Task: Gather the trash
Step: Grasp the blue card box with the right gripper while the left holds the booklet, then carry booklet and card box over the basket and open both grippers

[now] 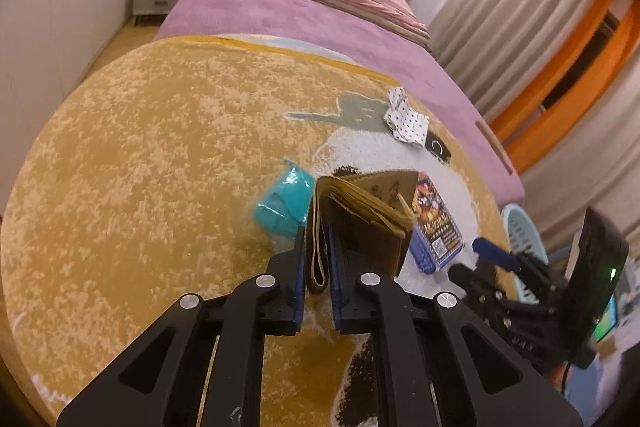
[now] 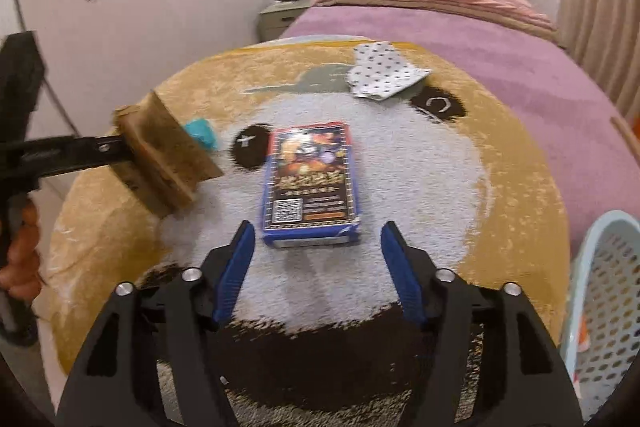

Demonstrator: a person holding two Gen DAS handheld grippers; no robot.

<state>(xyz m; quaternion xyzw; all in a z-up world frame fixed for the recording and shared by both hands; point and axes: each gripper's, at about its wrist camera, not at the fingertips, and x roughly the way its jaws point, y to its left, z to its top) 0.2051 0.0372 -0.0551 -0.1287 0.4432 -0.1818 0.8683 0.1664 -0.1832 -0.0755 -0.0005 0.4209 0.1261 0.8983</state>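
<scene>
Left wrist view — left hand-held gripper clamped on folded cardboard, lifted clear of the rug. One piece in hand, not yet binned.

Right wrist view — right hand-held gripper spread wide, holding nothing, hovering just short of the blue box, which lies flat on the rug's white patch, dead ahead at 12 o'clock.

Items left on the rug:
- blue box, untouched, near edge roughly between the fingertips' line but not touched.
- teal wrapper, at 10 o'clock from the box, partly hidden behind the cardboard.
- spotted paper, at 1 o'clock from the box, further off toward the bed.

Basket — pale blue, perforated, at 3 to 4 o'clock beside the rug; something orange shows through its wall, contents otherwise unclear.

Judged progress: early to middle; one piece lifted, three to gather, none of the four seen deposited.
</scene>
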